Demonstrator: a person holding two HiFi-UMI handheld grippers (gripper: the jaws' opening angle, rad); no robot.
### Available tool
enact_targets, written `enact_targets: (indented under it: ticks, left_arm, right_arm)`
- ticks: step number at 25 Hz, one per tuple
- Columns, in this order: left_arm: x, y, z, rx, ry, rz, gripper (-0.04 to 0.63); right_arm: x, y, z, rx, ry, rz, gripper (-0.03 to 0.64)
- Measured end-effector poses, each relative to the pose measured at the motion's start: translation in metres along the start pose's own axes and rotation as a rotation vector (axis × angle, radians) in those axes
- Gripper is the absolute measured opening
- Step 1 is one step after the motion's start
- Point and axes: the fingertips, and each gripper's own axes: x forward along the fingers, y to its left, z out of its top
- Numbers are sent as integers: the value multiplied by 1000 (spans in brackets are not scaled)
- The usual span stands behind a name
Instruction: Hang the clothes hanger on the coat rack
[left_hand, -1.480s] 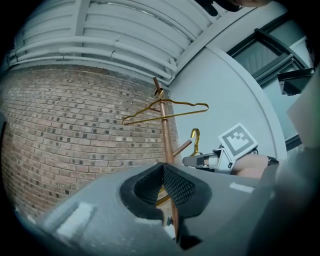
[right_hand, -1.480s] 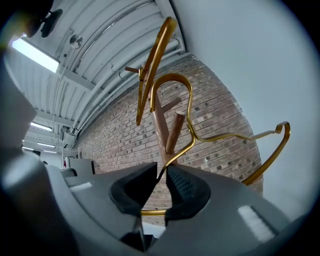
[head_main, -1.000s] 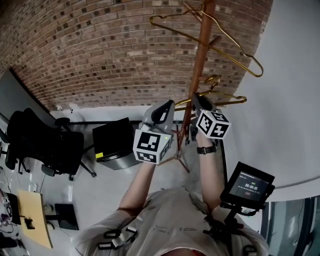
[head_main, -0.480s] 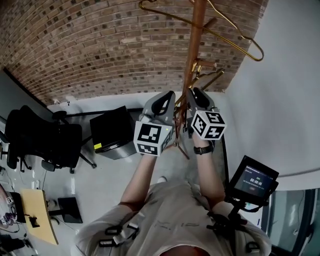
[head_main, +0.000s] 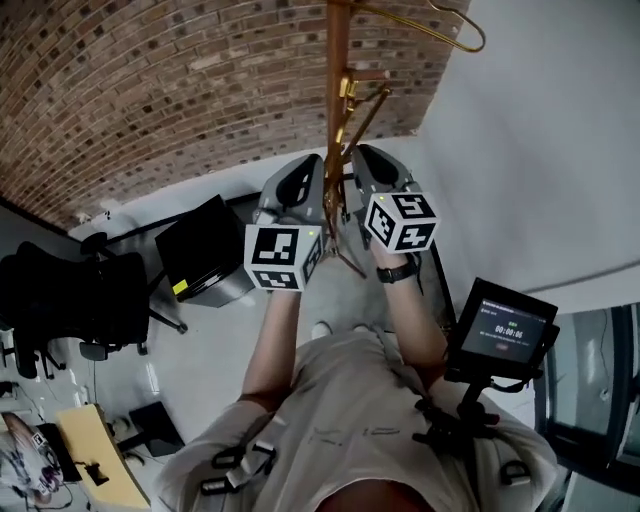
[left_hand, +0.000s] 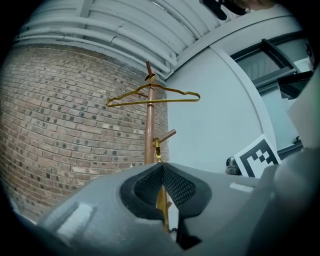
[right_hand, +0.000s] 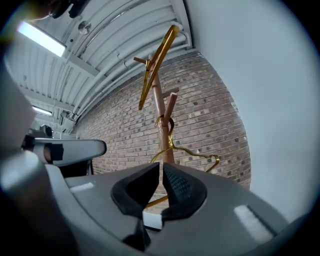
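Hanger (left_hand: 161, 202) is clenched by left gripper (left_hand: 162, 168) and right gripper (right_hand: 161, 168) jaws; released early, it could be dropped off the coat rack (left_hand: 149, 125).

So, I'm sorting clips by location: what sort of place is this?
Probably an indoor office or lab workspace: a brick wall, a black office chair, a wooden desk at the edge of view, and a coat rack.

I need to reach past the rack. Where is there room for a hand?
Free: beside the pole toward the white wall, between top hanger and peg. Crowded: low on the pole, where left tool and right tool clamp the second hanger.
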Motion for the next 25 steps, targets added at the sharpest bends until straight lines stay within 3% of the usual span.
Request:
enact_targets:
  ticks: [7, 12, 19, 25]
  left_arm:
    - [-5, -25, -6, -6, -14, -42, 0]
    - [-15, -48, -18, -33, 4, -96, 0]
    - [-37, -85, -38, -68, 42, -92, 0]
    - [-96, -145, -10, 5, 16, -68, 0]
  right_arm:
    - [-38, -2, 17, -50, -78, -43, 5]
    - [-77, 3, 11, -85, -68, -95, 5]
    - [-131, 10, -5, -90, -57, -72, 5]
    - [-216, 33, 4, -83, -146, -55, 5]
